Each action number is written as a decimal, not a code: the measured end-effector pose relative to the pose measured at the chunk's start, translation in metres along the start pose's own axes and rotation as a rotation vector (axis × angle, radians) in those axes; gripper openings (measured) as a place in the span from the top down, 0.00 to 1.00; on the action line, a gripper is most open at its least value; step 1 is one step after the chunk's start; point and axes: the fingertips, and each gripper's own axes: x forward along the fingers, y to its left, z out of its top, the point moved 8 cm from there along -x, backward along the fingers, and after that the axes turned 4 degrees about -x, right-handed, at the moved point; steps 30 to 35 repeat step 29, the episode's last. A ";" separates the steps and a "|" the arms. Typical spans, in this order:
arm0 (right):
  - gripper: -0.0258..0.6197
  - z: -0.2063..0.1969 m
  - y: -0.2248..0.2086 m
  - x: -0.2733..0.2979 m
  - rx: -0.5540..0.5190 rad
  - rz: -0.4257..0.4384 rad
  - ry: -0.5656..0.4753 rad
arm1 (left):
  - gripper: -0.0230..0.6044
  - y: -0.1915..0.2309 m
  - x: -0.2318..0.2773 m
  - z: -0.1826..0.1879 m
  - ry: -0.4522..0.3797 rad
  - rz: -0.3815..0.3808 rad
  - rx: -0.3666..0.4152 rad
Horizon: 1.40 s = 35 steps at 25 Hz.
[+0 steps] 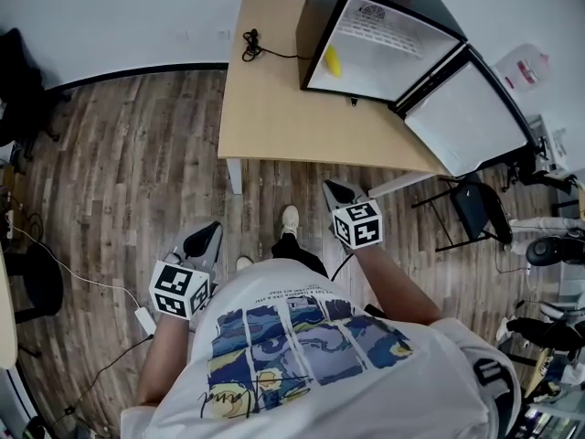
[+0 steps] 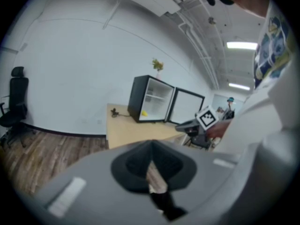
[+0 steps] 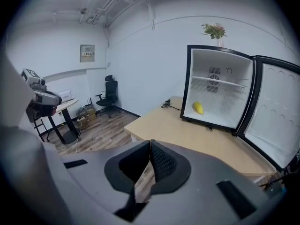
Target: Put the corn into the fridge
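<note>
The yellow corn (image 1: 333,59) lies on the floor of the black mini fridge (image 1: 315,26), near its left wall, and shows too in the left gripper view (image 2: 144,113) and the right gripper view (image 3: 199,108). The fridge door (image 1: 466,117) stands wide open to the right. I stand on the wood floor a step back from the table (image 1: 274,108). My left gripper (image 1: 215,230) and right gripper (image 1: 330,187) hang in front of my body, both shut and empty. Each pair of jaws meets at the tips in its own view, the left gripper (image 2: 151,143) and the right gripper (image 3: 150,142).
A black cable (image 1: 250,44) lies coiled at the table's far left corner beside the fridge. A folding chair (image 1: 475,204) stands right of the table under the open door. An office chair (image 3: 108,95) and a desk (image 3: 61,108) stand off to the left. A white cable (image 1: 82,277) runs across the floor.
</note>
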 end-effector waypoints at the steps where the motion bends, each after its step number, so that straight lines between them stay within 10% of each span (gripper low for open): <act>1: 0.94 -0.001 0.000 0.000 -0.002 -0.001 -0.001 | 0.95 0.000 0.001 0.000 0.003 -0.002 0.002; 35: 0.94 -0.006 -0.059 0.037 0.028 -0.014 0.047 | 0.95 0.007 0.063 0.025 0.062 -0.020 0.002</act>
